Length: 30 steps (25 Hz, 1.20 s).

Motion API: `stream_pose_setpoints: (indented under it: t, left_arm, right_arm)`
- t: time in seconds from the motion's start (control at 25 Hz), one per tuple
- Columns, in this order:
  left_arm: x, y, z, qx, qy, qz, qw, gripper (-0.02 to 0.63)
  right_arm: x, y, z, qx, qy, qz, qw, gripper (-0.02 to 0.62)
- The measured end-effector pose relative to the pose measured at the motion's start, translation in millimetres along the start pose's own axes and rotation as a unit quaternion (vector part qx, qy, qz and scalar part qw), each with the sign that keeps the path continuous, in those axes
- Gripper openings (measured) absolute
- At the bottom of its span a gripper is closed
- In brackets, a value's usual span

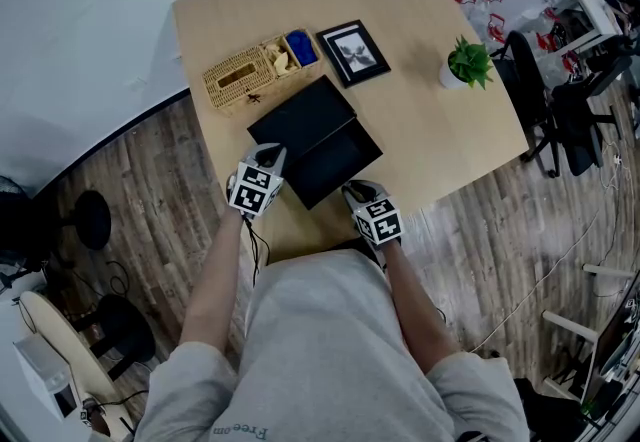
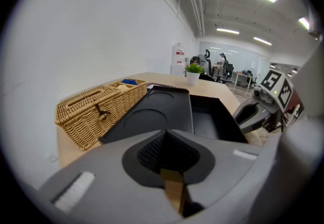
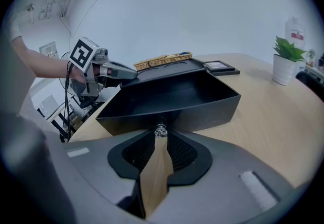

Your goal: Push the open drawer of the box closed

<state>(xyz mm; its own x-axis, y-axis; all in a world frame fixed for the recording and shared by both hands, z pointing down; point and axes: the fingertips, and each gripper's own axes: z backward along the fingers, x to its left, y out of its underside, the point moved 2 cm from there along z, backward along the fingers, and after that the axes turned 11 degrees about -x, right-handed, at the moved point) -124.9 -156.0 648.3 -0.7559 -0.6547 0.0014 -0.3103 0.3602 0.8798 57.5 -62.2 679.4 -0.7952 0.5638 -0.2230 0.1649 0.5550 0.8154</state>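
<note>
Box (image 1: 303, 113): matte black, flat lid with two shallow round recesses; sits on the pale wooden table (image 1: 430, 130)
Drawer (image 1: 340, 162): smooth-walled, pulled out toward the person (floor in shadow)
Right gripper (image 1: 356, 192): jaws pressed together, tips at the drawer's small glassy knob (image 3: 161, 131)
Left gripper (image 1: 268, 152): jaws together at the box's near left corner; contact unclear

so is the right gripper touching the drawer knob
Touching. The right gripper view shows the right gripper with its fingers closed on the small knob on the drawer front, with no gap between them.
</note>
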Motion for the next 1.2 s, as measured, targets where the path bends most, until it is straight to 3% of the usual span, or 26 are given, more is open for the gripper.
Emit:
stream_pose_setpoints:
  t: [1.2]
  left_arm:
    - [-2, -4, 1, -0.004, 0.003, 0.005, 1.0, 0.052]
  right_arm:
    - [1, -7, -11, 0.008, -0.01, 0.008, 1.0, 0.077]
